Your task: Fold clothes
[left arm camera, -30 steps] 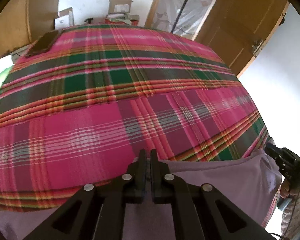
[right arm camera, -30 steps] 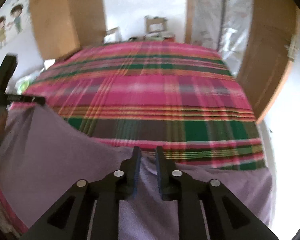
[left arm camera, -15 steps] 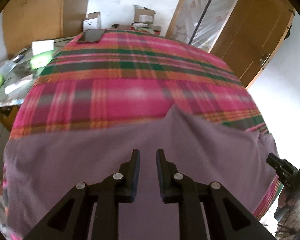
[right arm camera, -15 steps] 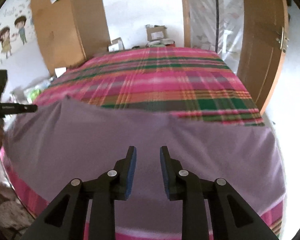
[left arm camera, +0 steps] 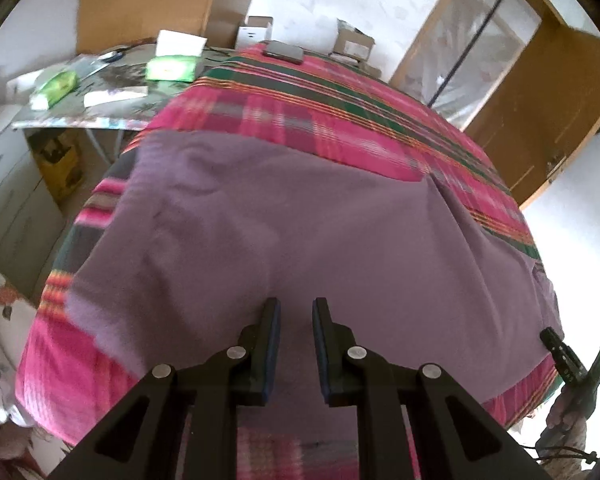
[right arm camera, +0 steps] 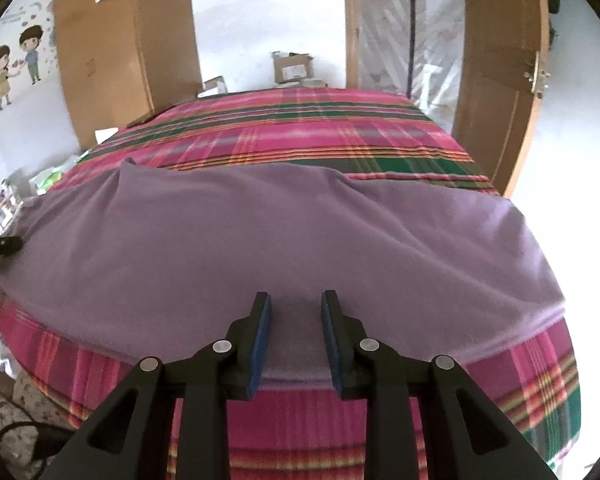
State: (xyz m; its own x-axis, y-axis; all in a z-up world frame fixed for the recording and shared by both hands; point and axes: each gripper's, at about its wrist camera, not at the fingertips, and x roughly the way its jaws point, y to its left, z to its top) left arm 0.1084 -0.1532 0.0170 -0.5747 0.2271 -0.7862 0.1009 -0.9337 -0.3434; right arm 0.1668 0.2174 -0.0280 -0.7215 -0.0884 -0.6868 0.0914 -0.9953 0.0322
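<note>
Left wrist view: the purple garment (left arm camera: 300,232) lies spread across the plaid bed (left arm camera: 340,120) – long axis crosswise – just ahead of both the left tool (left arm camera: 293,312) and right tool (right arm camera: 296,306), each part-open and empty, the right's jaws opening.

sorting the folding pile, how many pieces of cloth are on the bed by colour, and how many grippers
purple garment: 1, spread flat
pink and green plaid bed cover: 1
grippers: 2, left gripper with jaws apart, right gripper with jaws opening, nothing between either pair
total: 2 cloths, 2 grippers
</note>
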